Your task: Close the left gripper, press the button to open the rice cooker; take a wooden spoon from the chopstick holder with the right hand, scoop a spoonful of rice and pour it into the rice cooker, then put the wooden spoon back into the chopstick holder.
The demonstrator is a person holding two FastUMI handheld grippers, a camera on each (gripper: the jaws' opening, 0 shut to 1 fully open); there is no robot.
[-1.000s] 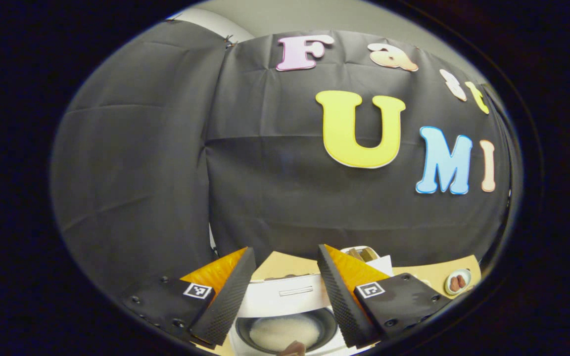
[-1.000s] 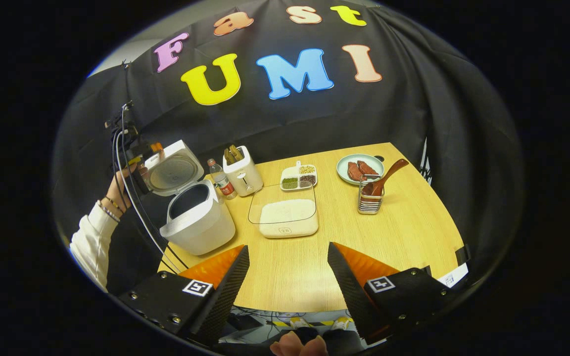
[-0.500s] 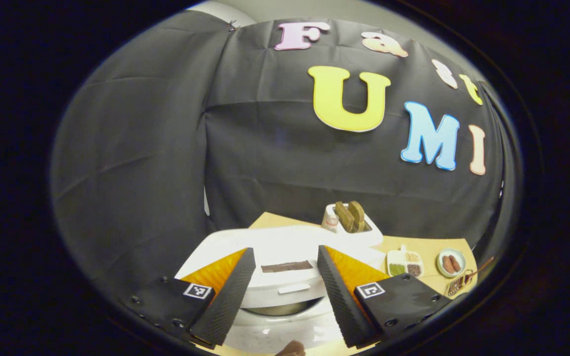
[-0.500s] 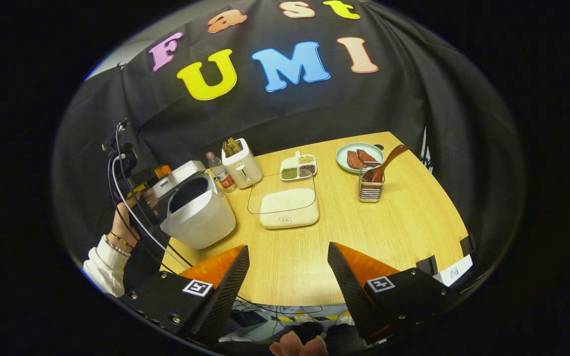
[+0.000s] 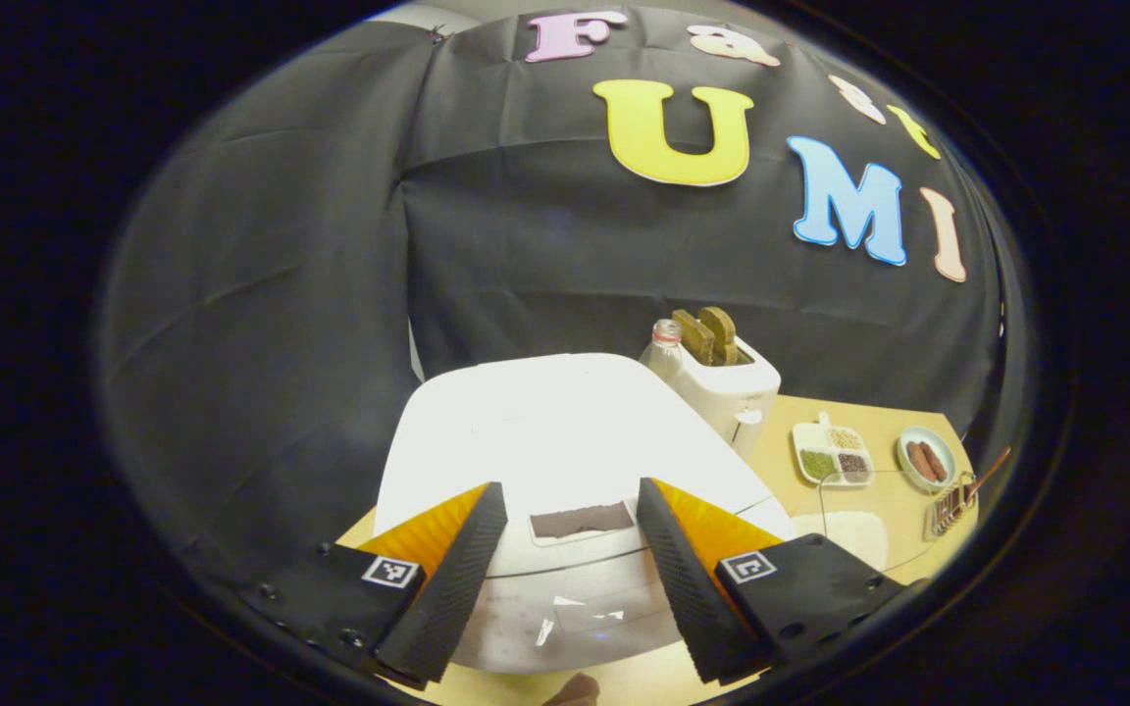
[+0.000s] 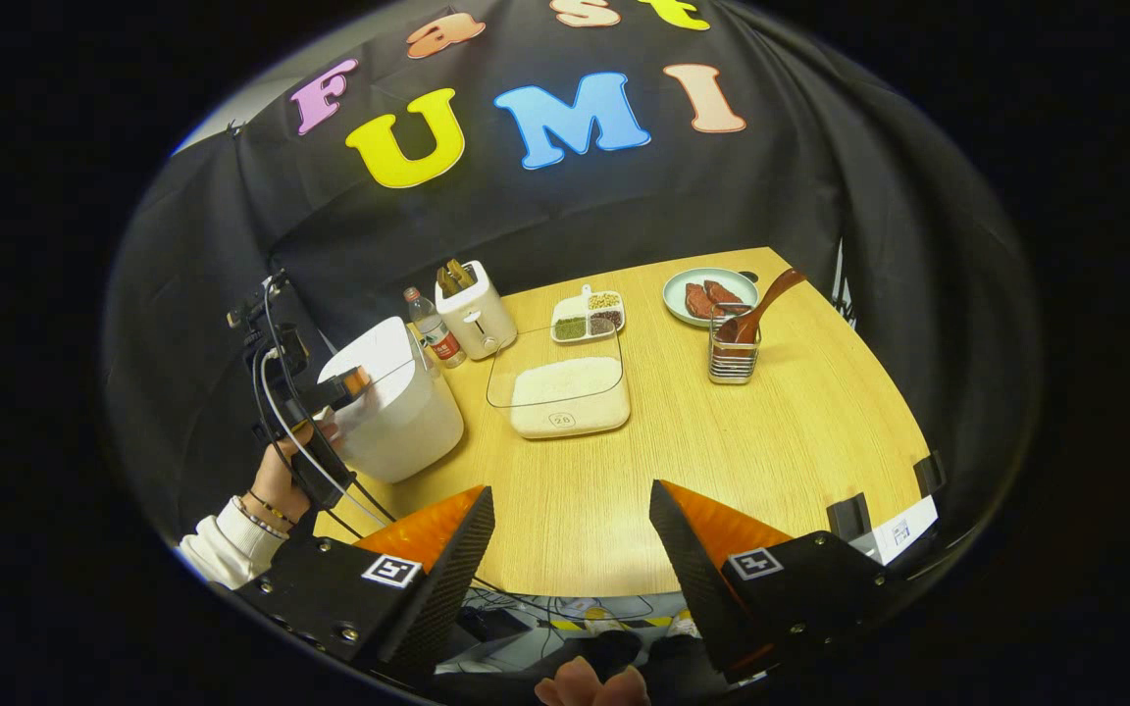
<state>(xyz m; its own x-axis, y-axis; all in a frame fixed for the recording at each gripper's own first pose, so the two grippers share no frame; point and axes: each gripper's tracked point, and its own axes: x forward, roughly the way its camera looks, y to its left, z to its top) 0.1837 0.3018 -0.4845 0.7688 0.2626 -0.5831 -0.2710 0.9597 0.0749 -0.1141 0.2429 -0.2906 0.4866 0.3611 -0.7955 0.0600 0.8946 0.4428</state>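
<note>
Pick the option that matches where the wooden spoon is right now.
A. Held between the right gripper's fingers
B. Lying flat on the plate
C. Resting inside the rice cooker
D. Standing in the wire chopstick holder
D: in the right gripper view the wooden spoon leans out of the wire chopstick holder on the table, while the right gripper is open and holds nothing.

A staged kitchen booth: black cloth walls ring a wooden table [image 6: 722,441] holding a rice cooker [image 6: 393,392] at nine o'clock and a toaster [image 6: 475,312].
</note>
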